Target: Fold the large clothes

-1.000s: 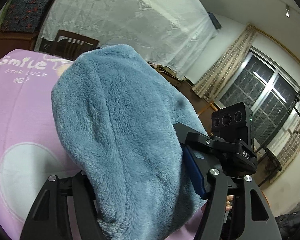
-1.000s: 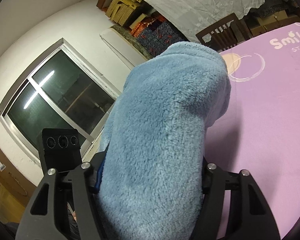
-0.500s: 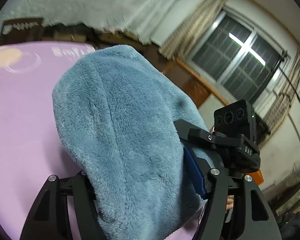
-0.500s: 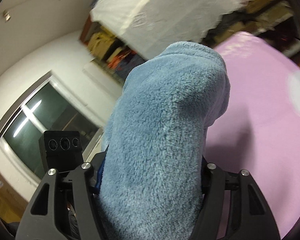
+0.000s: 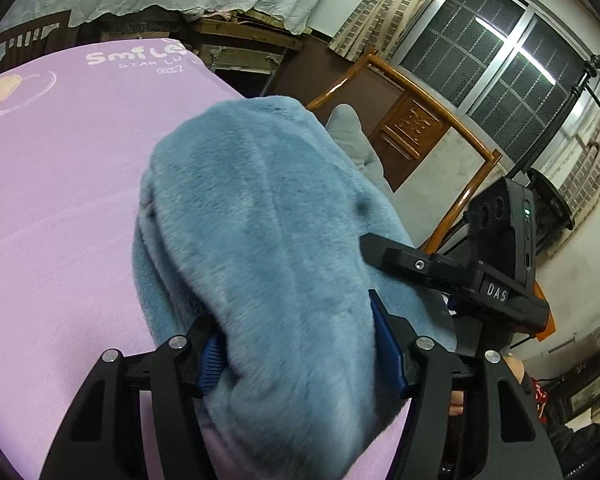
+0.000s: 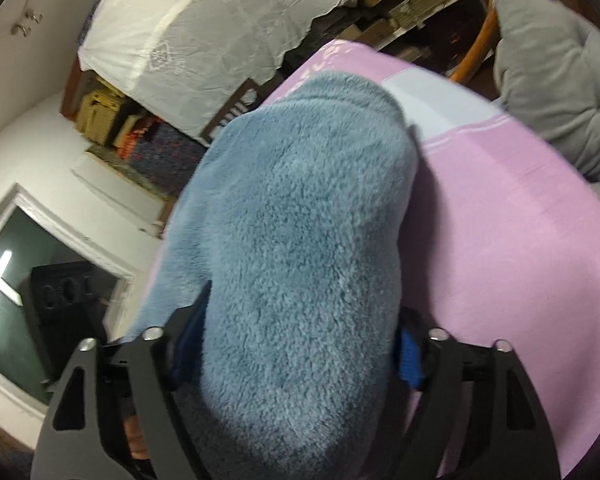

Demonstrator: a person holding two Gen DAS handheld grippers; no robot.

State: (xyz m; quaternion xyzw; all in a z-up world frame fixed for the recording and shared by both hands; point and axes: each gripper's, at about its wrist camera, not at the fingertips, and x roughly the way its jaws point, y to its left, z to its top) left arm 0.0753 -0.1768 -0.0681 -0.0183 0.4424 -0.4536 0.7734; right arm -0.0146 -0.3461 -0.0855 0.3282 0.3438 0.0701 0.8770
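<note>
Each gripper, left gripper [image 5: 300, 354] and right gripper [image 6: 296, 344], clamps the blue fleece [image 5: 268, 240] mid-fold; next, lay it ahead onto the purple sheet [image 5: 60, 184].

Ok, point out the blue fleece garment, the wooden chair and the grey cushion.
blue fleece garment [image 5: 268, 240], left wrist view, on the bunched pile above the jaws.
wooden chair [image 5: 414, 126], left wrist view, on the carved back panel.
grey cushion [image 6: 556, 80], right wrist view, on its quilted face.

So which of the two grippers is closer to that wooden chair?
Left, probably. From the left gripper the wooden chair shows close ahead; from the right gripper only a sliver shows, far off.
</note>
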